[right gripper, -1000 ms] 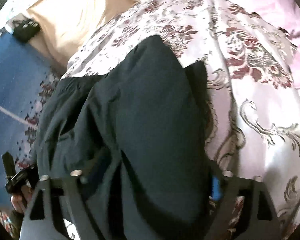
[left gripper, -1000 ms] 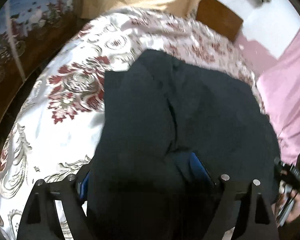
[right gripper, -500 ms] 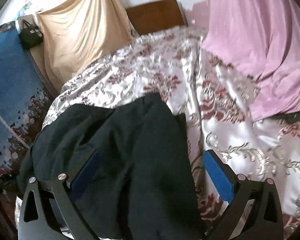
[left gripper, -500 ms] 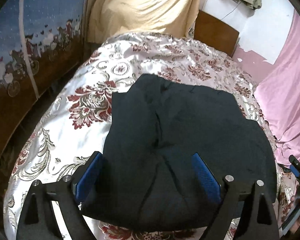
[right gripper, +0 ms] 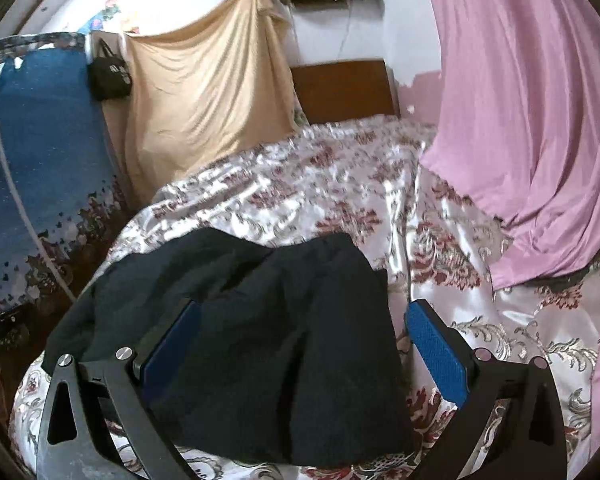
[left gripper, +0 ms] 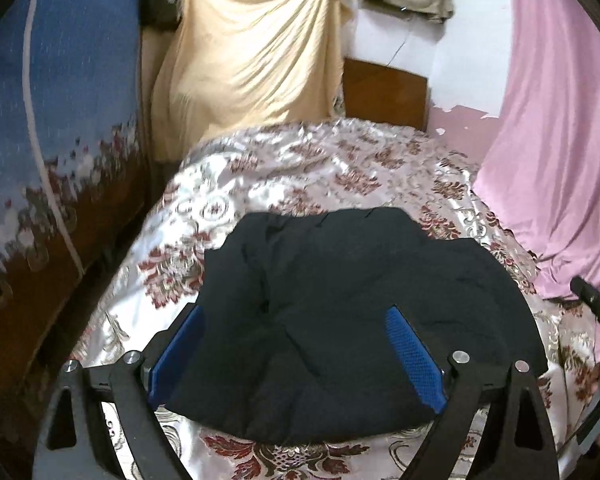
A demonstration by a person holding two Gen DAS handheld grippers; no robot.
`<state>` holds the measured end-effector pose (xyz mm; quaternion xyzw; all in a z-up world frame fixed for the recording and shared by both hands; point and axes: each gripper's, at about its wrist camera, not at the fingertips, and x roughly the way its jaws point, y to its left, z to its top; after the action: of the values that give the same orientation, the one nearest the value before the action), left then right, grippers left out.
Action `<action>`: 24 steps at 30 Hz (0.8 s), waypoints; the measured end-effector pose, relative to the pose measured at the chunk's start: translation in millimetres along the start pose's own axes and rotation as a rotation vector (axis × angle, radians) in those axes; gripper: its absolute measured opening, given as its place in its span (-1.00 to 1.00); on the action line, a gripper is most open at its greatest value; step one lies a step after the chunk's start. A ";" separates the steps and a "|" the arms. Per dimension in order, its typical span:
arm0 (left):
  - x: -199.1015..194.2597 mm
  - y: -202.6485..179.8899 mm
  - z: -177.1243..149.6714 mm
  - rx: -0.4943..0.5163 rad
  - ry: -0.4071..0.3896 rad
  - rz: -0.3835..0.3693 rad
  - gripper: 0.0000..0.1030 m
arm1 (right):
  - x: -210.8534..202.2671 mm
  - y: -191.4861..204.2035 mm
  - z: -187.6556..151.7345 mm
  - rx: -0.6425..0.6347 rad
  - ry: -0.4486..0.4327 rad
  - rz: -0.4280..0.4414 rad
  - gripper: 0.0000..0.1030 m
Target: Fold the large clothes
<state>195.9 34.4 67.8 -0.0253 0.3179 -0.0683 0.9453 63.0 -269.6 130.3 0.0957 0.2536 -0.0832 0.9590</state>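
Note:
A dark navy garment (left gripper: 340, 300) lies folded in a rumpled pile on the floral satin bedspread (left gripper: 300, 168). It also shows in the right wrist view (right gripper: 260, 320). My left gripper (left gripper: 296, 344) is open and empty, raised above the near edge of the garment, its blue pads (left gripper: 414, 356) wide apart. My right gripper (right gripper: 304, 344) is open and empty too, above the garment's right part, with blue pads (right gripper: 436, 352) spread. The right gripper's body (left gripper: 596, 312) shows at the right edge of the left wrist view.
A pink sheet (right gripper: 532, 120) hangs over the bed's right side. A tan cloth (left gripper: 252, 52) hangs at the back by the wooden headboard (left gripper: 384, 92). A blue patterned panel (left gripper: 52, 120) borders the bed's left edge. A black bag (right gripper: 110, 74) hangs there.
Both grippers have let go of the garment and pulled back and up. The garment now rests on the bed, and more of the room shows.

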 end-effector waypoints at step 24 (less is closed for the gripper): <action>-105.2 -21.2 -63.6 0.020 -0.211 0.073 1.00 | -136.6 73.8 -78.7 -0.122 -0.282 0.092 0.97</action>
<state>72.1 28.5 81.9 -0.0113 0.2168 -0.0339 0.9756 -75.7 -165.3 142.2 0.0363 0.1166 -0.0363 0.9919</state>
